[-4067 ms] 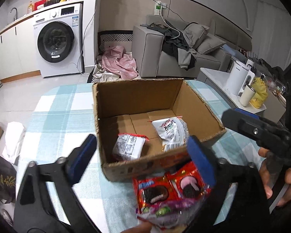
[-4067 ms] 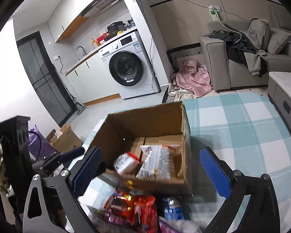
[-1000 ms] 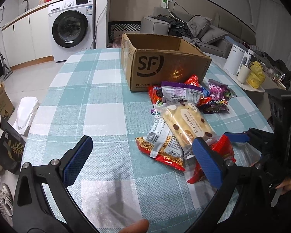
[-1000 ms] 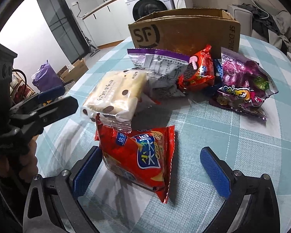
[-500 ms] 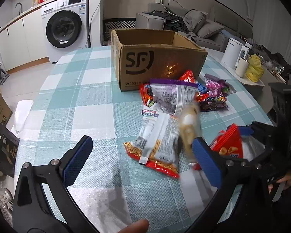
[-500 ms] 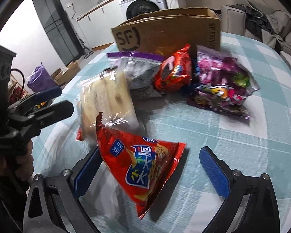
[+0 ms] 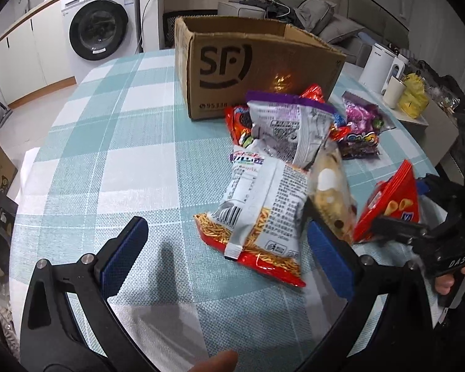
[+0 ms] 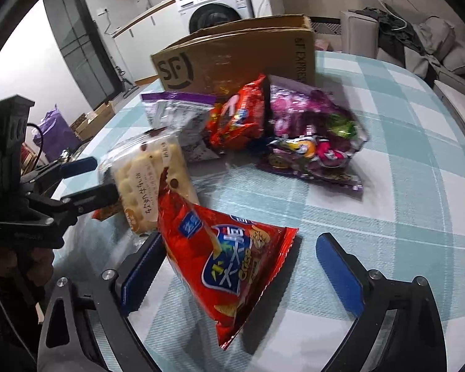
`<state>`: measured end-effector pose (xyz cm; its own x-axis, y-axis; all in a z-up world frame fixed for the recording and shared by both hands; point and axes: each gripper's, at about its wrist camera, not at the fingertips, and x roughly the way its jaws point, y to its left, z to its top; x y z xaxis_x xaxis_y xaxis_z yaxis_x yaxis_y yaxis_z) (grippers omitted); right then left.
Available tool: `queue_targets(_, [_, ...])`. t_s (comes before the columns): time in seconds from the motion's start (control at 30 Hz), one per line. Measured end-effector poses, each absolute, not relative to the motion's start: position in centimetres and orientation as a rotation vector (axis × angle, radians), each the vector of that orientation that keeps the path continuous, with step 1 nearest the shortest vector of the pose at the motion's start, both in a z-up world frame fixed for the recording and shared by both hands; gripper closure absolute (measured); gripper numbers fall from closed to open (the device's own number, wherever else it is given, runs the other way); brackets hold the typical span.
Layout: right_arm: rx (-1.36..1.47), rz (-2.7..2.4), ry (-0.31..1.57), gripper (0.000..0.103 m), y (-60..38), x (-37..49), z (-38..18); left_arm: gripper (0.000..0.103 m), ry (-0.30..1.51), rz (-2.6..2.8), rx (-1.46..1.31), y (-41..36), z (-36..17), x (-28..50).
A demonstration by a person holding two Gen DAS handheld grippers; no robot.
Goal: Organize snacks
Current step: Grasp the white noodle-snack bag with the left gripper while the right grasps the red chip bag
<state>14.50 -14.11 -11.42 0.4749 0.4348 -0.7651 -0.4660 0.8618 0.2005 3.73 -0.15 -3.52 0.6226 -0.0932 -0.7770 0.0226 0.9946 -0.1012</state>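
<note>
My left gripper (image 7: 226,257) is open low over the checked tablecloth (image 7: 108,155), with the white and red noodle bag (image 7: 263,217) lying just ahead between its fingers. A yellow biscuit pack (image 7: 328,192) stands tilted on edge beside its right finger. In the right wrist view my right gripper (image 8: 241,272) stands wide around a red crisp bag (image 8: 226,257), which leans on the left pad and is clear of the right pad. The biscuit pack (image 8: 148,183) sits behind that bag. The open SF cardboard box (image 7: 248,62) is farther back.
In front of the box lie a silver bag with a purple top (image 7: 291,124), a red cookie pack (image 8: 238,117) and a purple candy bag (image 8: 313,133). A kettle and a cup (image 7: 375,68) stand on a side counter to the right. The table's edge curves close behind both grippers.
Both grippers came off the box to the near snacks. In the last second the biscuit pack tipped from flat onto its edge. The red crisp bag shifted and stood up between the right jaws.
</note>
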Motion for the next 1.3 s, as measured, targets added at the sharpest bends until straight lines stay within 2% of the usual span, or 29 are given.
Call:
queue_targets(0.43, [-0.046, 0.535, 0.903, 0.005, -15.7, 14.8, -11.6, 0.001, 0.941, -0.064, -0.093, 0.1, -5.3, 6.3])
queue_targets(0.5, [-0.038, 0.529, 0.898, 0.007, -16.1, 14.9, -11.7, 0.004, 0.941, -0.071, -0.087, 0.1, -5.4, 6.5])
queue_targets(0.67, [-0.016, 0.537, 0.891, 0.017, -16.6, 15.2, -11.6, 0.02, 0.929, -0.122, -0.082, -0.3, -5.6, 6.5])
queue_targets(0.73, [0.015, 0.546, 0.886, 0.018, -16.8, 15.3, -11.6, 0.032, 0.922, -0.145, -0.083, -0.5, -5.5, 6.4])
queue_targets(0.8, [0.03, 0.551, 0.883, 0.025, -16.9, 15.4, -11.6, 0.034, 0.914, -0.168, -0.08, -0.7, -5.4, 6.1])
queue_targets(0.87, [0.052, 0.558, 0.881, 0.029, -17.0, 15.5, -11.6, 0.042, 0.908, -0.191, -0.084, -0.9, -5.4, 6.0])
queue_targets(0.97, [0.073, 0.578, 0.882, 0.039, -17.2, 15.6, -11.5, 0.046, 0.903, -0.201, -0.084, -1.1, -5.3, 5.7])
queue_targets(1.0, [0.079, 0.582, 0.882, 0.045, -17.2, 15.6, -11.5, 0.048, 0.899, -0.204, -0.082, -1.1, -5.2, 5.7])
queue_targets(1.2, [0.097, 0.592, 0.867, 0.055, -17.4, 15.4, -11.3, 0.051, 0.869, -0.208, -0.081, -1.2, -4.7, 4.7])
queue_targets(1.3, [0.091, 0.601, 0.851, 0.056, -17.4, 15.2, -11.1, 0.051, 0.86, -0.202, -0.095, -0.9, -4.3, 4.1])
